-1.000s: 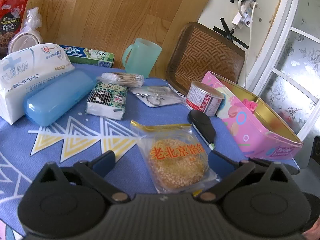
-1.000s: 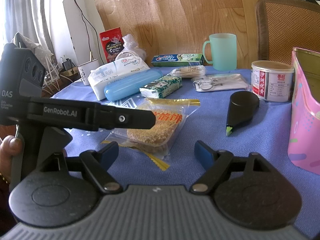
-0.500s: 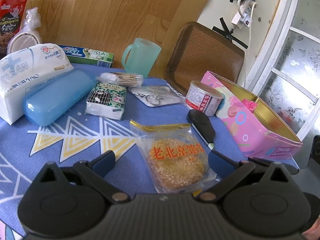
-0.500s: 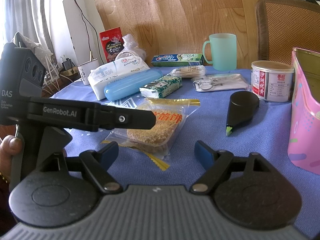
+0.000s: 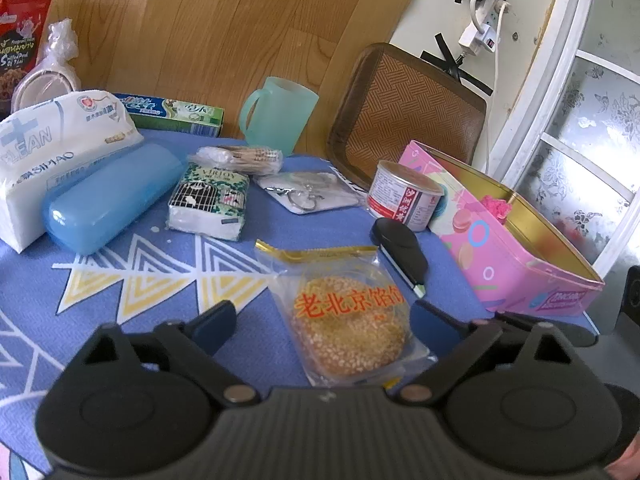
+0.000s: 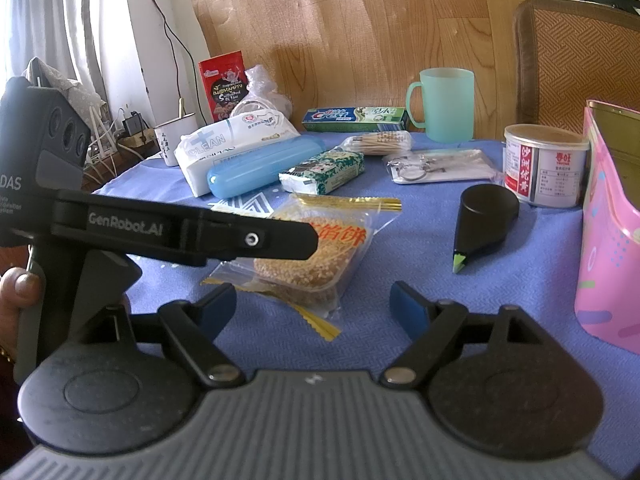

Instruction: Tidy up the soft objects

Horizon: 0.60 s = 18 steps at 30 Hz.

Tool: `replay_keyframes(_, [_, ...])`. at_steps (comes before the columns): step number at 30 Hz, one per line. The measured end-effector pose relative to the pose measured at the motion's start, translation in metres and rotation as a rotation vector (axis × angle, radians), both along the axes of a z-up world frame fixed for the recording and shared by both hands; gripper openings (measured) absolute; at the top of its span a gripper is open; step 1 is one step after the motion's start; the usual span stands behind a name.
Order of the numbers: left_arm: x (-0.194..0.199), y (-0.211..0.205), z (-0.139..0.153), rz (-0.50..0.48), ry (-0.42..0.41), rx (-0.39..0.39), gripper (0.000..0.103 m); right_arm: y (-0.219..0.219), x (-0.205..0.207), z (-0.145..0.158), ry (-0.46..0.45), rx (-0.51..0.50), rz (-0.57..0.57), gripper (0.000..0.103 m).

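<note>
- The left gripper (image 5: 322, 320) hangs low over the blue patterned tablecloth (image 5: 120, 280). Its jaws have just been closing a little, but they stand wide apart and press on nothing.
- Between the two blue fingertips (image 5: 214, 326) lies a sesame cake in a clear wrapper (image 5: 348, 320) with red Chinese letters. The right fingertip is just beside the edge of the wrapper; whether it touches it cannot be told.
- The right gripper (image 6: 312, 306) is also open, with nothing between its pads. The same wrapped cake (image 6: 316, 256) lies in front of it, toward its left finger.
- In the right wrist view the left gripper's black finger (image 6: 192, 232) crosses in front of the cake, and part of a hand (image 6: 20, 292) holds the handle at the left edge.
- A black highlighter with a green tip (image 5: 400, 252) lies just right of the cake, and behind it stands a small round tin (image 5: 404, 196).
- An open pink metal box (image 5: 516, 256) stands at the right edge of the table, with something pink inside at its far end.
- Farther back there are a small tissue pack with a birdcage print (image 5: 208, 204), a blue plastic case (image 5: 108, 196), a large white tissue pack (image 5: 52, 148), a bag of cotton swabs (image 5: 240, 156) and a flat packet with a key ring (image 5: 308, 196).
- At the back edge stand a toothpaste box (image 5: 172, 114) and a pale green mug (image 5: 280, 114).
</note>
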<state>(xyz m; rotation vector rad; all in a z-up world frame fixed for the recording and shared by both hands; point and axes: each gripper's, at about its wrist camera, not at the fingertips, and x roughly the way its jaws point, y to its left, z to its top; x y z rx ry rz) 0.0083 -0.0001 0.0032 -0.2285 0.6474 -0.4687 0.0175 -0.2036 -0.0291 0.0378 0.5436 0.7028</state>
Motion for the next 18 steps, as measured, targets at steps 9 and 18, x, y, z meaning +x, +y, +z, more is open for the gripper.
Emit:
replay_keyframes(9, [-0.002,-0.009,0.001,-0.052,-0.005,0.007,0.064,0.024,0.000,0.002,-0.036,-0.078,0.031,0.077])
replay_keyframes(18, [-0.023,-0.024,0.025,-0.015,-0.072,0.021,0.062,0.007,-0.018,0.011,-0.123,-0.063,-0.032,0.062])
